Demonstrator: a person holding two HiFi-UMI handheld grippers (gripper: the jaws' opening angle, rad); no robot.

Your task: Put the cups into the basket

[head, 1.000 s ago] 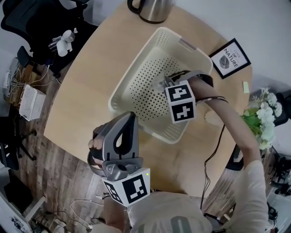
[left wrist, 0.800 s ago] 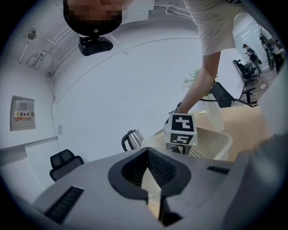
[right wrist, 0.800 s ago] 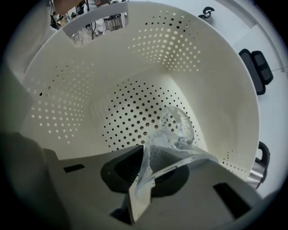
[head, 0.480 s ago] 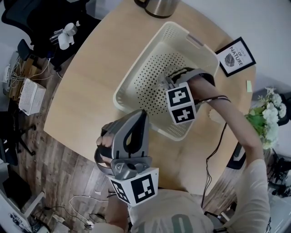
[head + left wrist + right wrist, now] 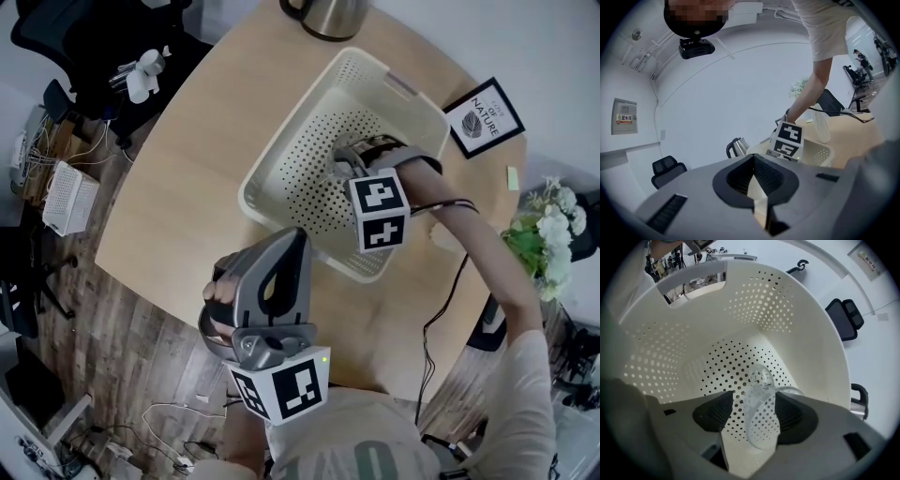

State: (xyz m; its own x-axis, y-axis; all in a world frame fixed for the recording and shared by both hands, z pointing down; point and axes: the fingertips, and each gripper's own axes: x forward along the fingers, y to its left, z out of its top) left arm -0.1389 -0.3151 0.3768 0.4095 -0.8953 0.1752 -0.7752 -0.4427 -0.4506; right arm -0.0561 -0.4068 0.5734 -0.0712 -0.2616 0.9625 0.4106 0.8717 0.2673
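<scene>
The cream perforated basket [image 5: 281, 155] stands on the round wooden table [image 5: 178, 187]. My right gripper [image 5: 343, 167] reaches down inside it. In the right gripper view a clear plastic cup [image 5: 762, 414] lies between the jaws over the basket's floor [image 5: 726, 364]. The right gripper [image 5: 754, 414] is opening: a gap shows at the left pad, and the cup only rests near the right one. My left gripper [image 5: 289, 242] hovers over the table's near edge, in front of the basket, shut and empty, seen as a thin slit in the left gripper view [image 5: 757, 187].
A steel kettle [image 5: 328, 17] stands at the table's far edge behind the basket. A framed print [image 5: 485, 116] lies at the right, with white flowers [image 5: 548, 234] beyond it. Office chairs [image 5: 84, 47] and cables are on the floor at the left.
The right gripper stays inside the basket and its jaws have spread around the cup. The left gripper has drifted slightly right, closer to the basket's near corner.
</scene>
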